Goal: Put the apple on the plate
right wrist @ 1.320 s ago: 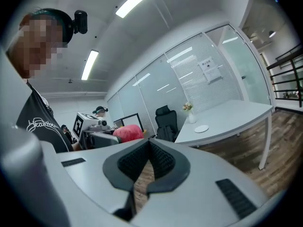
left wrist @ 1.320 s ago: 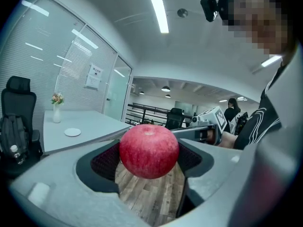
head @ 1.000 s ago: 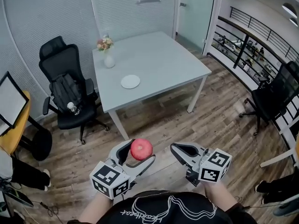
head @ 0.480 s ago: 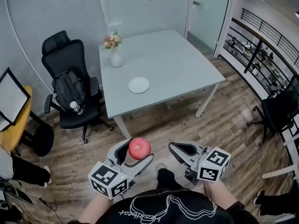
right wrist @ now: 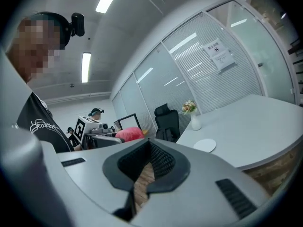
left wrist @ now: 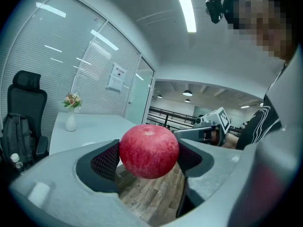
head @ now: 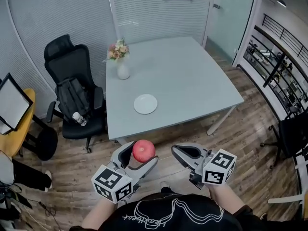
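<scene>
A red apple (head: 143,150) sits clamped between the jaws of my left gripper (head: 140,157), held in the air over the wooden floor short of the table. The left gripper view shows the apple (left wrist: 149,151) filling the space between both pads. The white plate (head: 145,104) lies empty near the front left part of the grey table (head: 192,85); it also shows small in the right gripper view (right wrist: 204,145). My right gripper (head: 181,154) hangs beside the left one, its jaws closed together with nothing between them.
A white vase with flowers (head: 122,64) stands at the table's far left. A black office chair (head: 72,93) with a backpack and bottle sits left of the table. Another chair (head: 293,134) is at the right edge. A yellow table edge (head: 12,134) lies far left.
The table and plate have come closer and lower in the head view as I stepped toward them. Both grippers hold the same pose, apple still gripped.
</scene>
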Tool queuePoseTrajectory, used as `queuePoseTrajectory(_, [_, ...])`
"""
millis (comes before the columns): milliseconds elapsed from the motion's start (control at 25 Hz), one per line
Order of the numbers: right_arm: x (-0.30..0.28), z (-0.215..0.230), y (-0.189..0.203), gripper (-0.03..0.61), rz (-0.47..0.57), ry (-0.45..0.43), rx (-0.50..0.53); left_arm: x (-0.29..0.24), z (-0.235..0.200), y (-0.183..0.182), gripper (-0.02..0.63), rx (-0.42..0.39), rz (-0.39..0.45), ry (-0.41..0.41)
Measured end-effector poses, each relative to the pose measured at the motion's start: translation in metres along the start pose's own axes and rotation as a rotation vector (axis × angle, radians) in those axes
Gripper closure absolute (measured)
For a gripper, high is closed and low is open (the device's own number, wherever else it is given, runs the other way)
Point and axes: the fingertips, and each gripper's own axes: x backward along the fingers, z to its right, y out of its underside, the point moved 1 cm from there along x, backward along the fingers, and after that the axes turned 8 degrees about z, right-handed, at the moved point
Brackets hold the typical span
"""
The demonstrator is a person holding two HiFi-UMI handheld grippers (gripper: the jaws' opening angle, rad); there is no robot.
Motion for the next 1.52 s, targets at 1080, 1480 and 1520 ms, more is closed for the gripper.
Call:
queuePoseTrajectory(1080, [-0.073,0.153,-0.043,0.571,-0.044,0.004,0.055,-0.132,-0.123,-0.035,0.252,0.022,0.042,-0.012])
queuePoseTrajectory(1480, [-0.117,0.214,-0.034,0.571,-0.075,0.064,-0.001,-0.190,-0.194,-0.011,0.252,-0.055,-0.018,0.030])
queuePoseTrajectory(1520, [-0.119,0.221,-0.033,0.571,-0.077,0.072,-0.010,-0.195,-0.200,-0.008,0.252,-0.063,-0.023,0.033])
